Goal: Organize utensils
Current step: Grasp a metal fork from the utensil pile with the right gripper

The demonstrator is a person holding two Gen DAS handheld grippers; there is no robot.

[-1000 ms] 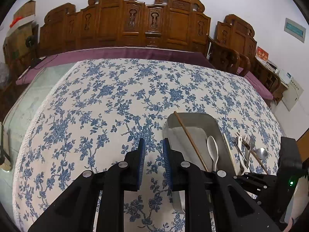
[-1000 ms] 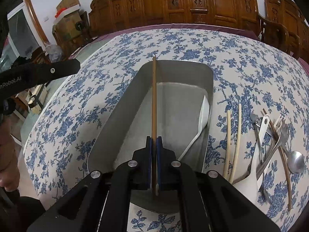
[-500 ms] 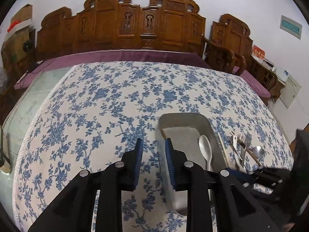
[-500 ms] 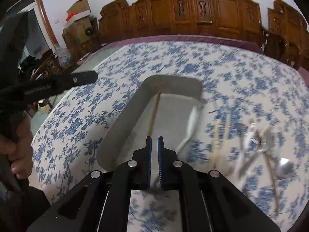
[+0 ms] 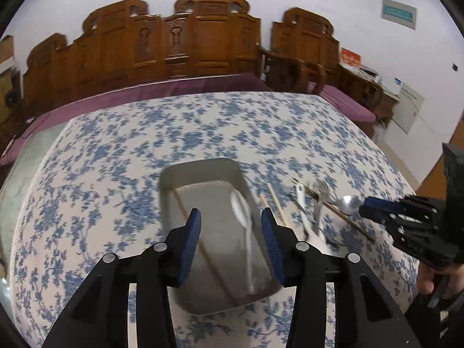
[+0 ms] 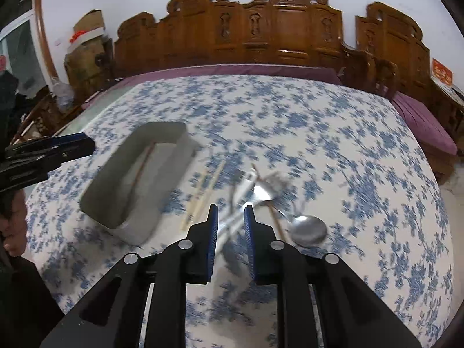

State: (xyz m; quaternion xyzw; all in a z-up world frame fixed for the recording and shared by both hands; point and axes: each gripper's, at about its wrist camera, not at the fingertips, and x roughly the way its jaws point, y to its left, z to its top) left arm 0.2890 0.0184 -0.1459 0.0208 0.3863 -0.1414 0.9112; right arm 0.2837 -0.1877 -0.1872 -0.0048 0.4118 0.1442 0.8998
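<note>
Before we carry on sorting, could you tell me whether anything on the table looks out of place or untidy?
Yes: beside the metal tray, several utensils lie in a crossed, overlapping heap on the tablecloth, with a metal spoon at its edge. Only a brown chopstick and a white spoon lie inside the tray.

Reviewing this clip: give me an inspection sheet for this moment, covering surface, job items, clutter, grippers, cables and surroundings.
Surface: blue floral tablecloth.
Job's things: metal tray holds a brown chopstick and a white spoon; pale chopsticks, forks and a metal spoon lie loose beside it.
Clutter: nothing seen.
Grippers: left gripper and right gripper both open and empty, jaws just opening.
Cables: nothing seen.
Surroundings: carved wooden chairs, purple cushions, cardboard box.
</note>
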